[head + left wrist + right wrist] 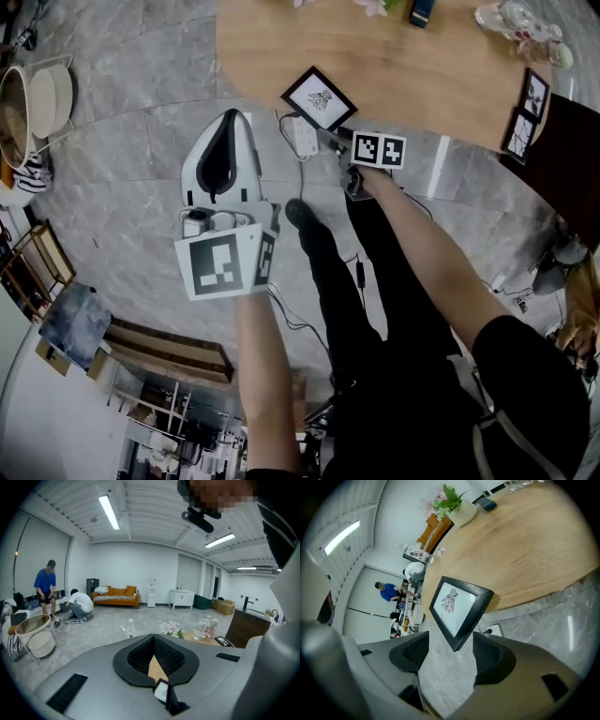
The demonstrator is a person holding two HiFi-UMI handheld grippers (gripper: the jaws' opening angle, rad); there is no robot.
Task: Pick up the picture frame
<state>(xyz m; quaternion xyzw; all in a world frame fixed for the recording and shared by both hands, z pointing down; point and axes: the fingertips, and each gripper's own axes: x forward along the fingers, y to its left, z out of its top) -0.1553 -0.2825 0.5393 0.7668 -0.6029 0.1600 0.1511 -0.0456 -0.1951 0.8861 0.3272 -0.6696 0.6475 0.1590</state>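
A black picture frame (319,98) with a white print of a dark figure lies at the rim of the round wooden table (431,75), one corner past the edge. In the right gripper view that corner of the frame (457,609) hangs between the tips of my right gripper (451,648). Its jaws stand wide and neither pad touches the frame. My left gripper (232,114) is over the marble floor to the left of the table, tips together, nothing held. In the left gripper view a bit of the frame (161,691) shows through the gap behind the left gripper's (152,637) tips.
A white power strip (305,139) lies on the floor under the table's edge. Two small frames (525,112) stand on a dark cabinet at right. Plastic bottles (520,23) and a potted plant (459,508) are on the table. People (44,585) are at the far side of the room.
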